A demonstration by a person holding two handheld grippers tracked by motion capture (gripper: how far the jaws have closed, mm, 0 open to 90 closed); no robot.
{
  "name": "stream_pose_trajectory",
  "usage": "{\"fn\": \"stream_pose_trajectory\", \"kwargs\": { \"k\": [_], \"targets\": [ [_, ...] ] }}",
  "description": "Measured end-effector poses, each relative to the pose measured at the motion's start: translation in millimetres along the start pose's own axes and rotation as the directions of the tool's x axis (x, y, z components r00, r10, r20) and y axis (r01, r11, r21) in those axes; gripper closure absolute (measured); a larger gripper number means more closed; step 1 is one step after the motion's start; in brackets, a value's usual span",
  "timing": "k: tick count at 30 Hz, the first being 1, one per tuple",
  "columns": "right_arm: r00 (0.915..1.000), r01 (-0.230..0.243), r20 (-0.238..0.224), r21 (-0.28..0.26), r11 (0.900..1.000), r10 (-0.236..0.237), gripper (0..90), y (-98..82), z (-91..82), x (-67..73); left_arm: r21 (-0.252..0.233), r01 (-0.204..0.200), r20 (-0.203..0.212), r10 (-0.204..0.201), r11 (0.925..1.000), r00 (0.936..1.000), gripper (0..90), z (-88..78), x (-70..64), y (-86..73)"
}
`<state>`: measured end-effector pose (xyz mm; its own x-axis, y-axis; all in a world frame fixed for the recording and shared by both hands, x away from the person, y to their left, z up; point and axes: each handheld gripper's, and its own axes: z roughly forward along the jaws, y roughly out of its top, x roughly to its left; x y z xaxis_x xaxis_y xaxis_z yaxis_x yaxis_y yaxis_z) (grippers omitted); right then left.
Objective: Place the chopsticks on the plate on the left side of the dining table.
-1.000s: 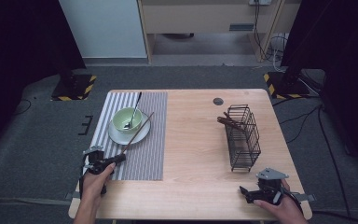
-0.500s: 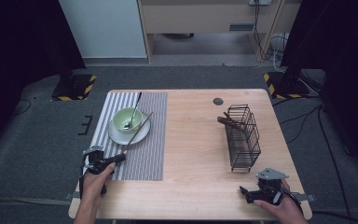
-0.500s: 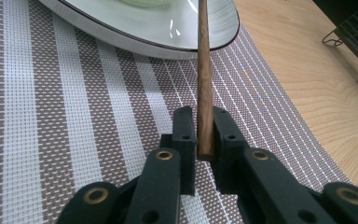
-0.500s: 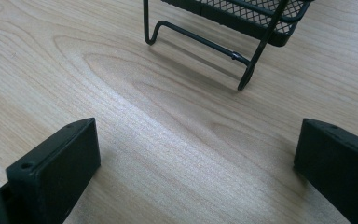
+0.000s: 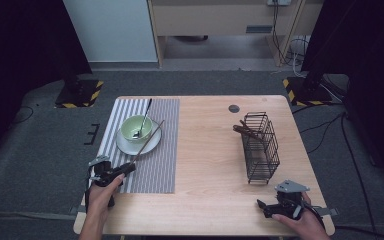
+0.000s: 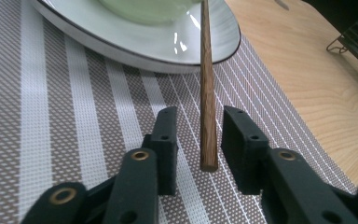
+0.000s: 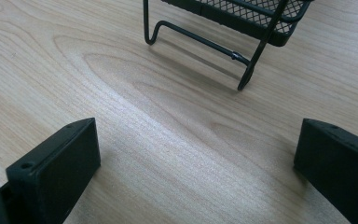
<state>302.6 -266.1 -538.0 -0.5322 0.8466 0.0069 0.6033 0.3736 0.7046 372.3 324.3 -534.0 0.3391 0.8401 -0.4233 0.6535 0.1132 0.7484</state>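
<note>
A wooden chopstick leans with its far end on the white plate, beside the green bowl that holds a spoon. Its near end rests on the striped placemat between the jaws of my left gripper. The jaws have just been opening, and a gap shows on each side of the stick. In the high view the left gripper lies at the mat's near left. My right gripper rests open on the bare wood at the near right, nothing between its fingers.
A black wire basket stands right of centre with brown chopsticks in it; its foot is just ahead of the right gripper. A small dark disc lies near the table's far edge.
Both hands stay where they were. The high view is too small to show any change at the left jaws.
</note>
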Motion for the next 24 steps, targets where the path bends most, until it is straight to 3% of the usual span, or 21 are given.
{"fn": "stream_pose_trajectory", "kwargs": {
  "k": [6,14,24],
  "targets": [
    [1.0,0.0,0.0,0.0,1.0,0.0,0.4,0.0,0.0,0.0,-0.062,-0.001,0.005,0.001,0.9981,1.0,61.4,-7.1,0.7,3.7],
    [1.0,0.0,-0.001,0.0,1.0,0.0,0.4,0.0,0.0,-0.1,-0.11,-0.028,-0.024,0.026,0.9936,0.9994,56.0,-14.5,-0.5,9.2],
    [1.0,0.0,-0.001,0.001,1.0,0.0,0.4,0.0,-0.2,-0.1,-0.127,-0.08,-0.045,0.075,0.9886,0.9962,52.0,-16.9,-11.5,16.0]
  ]
}}
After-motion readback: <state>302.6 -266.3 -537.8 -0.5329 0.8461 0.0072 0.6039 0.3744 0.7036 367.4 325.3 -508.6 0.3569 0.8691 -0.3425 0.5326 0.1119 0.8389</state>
